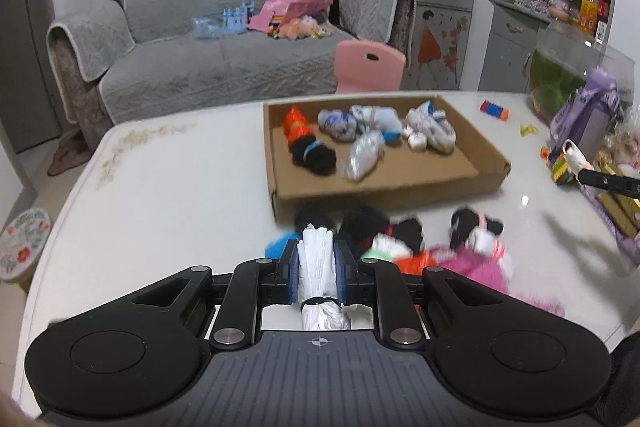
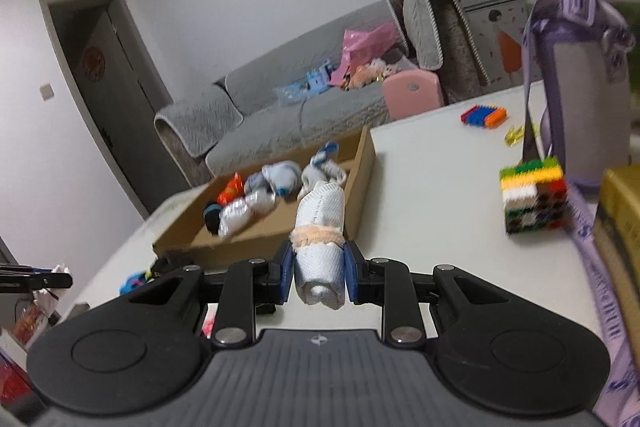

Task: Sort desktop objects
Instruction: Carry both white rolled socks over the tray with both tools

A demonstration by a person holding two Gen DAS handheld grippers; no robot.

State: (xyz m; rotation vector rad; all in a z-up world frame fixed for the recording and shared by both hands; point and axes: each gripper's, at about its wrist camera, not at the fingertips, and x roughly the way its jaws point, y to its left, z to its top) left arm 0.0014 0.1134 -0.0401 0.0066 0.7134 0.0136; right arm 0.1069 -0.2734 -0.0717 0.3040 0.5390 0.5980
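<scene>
The left gripper (image 1: 316,267) has its jaws clamped on a white rolled bundle (image 1: 317,259), held above the desk (image 1: 168,195). The right gripper (image 2: 318,275) grips a pale rolled sock bundle (image 2: 320,227) with a peach band. Ahead lies the cardboard tray (image 1: 380,183) holding several bundles; more dark and pink bundles (image 1: 440,247) sit just before it.

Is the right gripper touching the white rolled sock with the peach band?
Touching. The right wrist view shows the right gripper shut, both blue pads pressed against the white rolled sock.
</scene>
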